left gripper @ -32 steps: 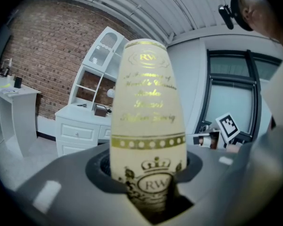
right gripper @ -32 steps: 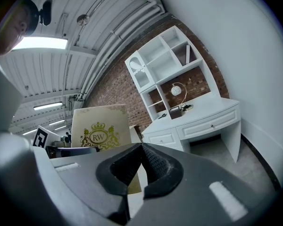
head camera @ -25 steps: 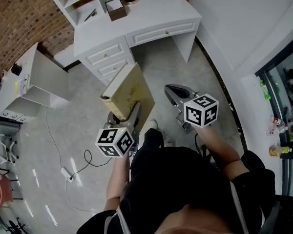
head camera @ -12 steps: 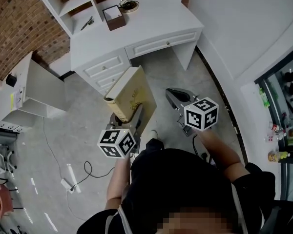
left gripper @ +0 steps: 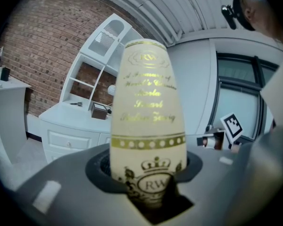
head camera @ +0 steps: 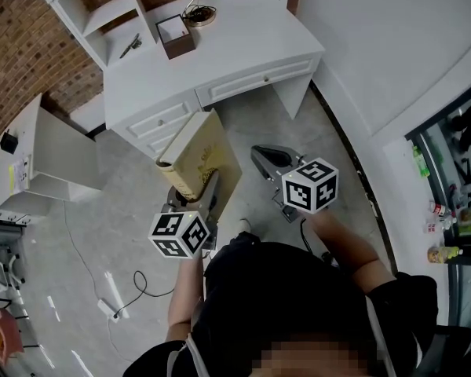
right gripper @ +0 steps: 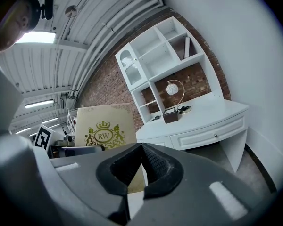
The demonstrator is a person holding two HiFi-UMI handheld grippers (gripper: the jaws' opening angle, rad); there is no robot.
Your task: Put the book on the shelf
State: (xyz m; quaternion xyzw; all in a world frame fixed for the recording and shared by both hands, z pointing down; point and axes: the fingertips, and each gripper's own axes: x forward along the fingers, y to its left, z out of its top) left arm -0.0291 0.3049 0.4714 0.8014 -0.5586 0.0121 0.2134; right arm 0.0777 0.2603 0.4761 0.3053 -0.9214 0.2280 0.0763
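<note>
The left gripper point(head camera: 202, 185) has its jaws clamped on the lower end of the book point(head camera: 198, 149), which stands up out of them, spine towards the left and tilted a little away from the person. The right gripper point(head camera: 261, 155) travels just beside it on the right with its jaws pressed together and nothing in them.

The book's far top edge is close to the drawers point(head camera: 166, 120) of the white surface point(head camera: 243, 34). The shelf point(head camera: 102, 12) rises from that surface's far left part. A small brown box point(head camera: 175, 36) sits near the shelf's right upright. Bare floor point(head camera: 118, 210) lies open to the left, with a low white cabinet point(head camera: 59, 151) well apart from the book. On the right, the leg space under the surface opens ahead of the right gripper, and the white wall point(head camera: 392, 45) closes that side.

Compared with a second ago, both grippers have moved on towards the drawers side by side, and the gap between the book's top edge and the drawer fronts has shrunk. More of the shelf's compartments has come into sight at the far left. Neither grip has altered.
</note>
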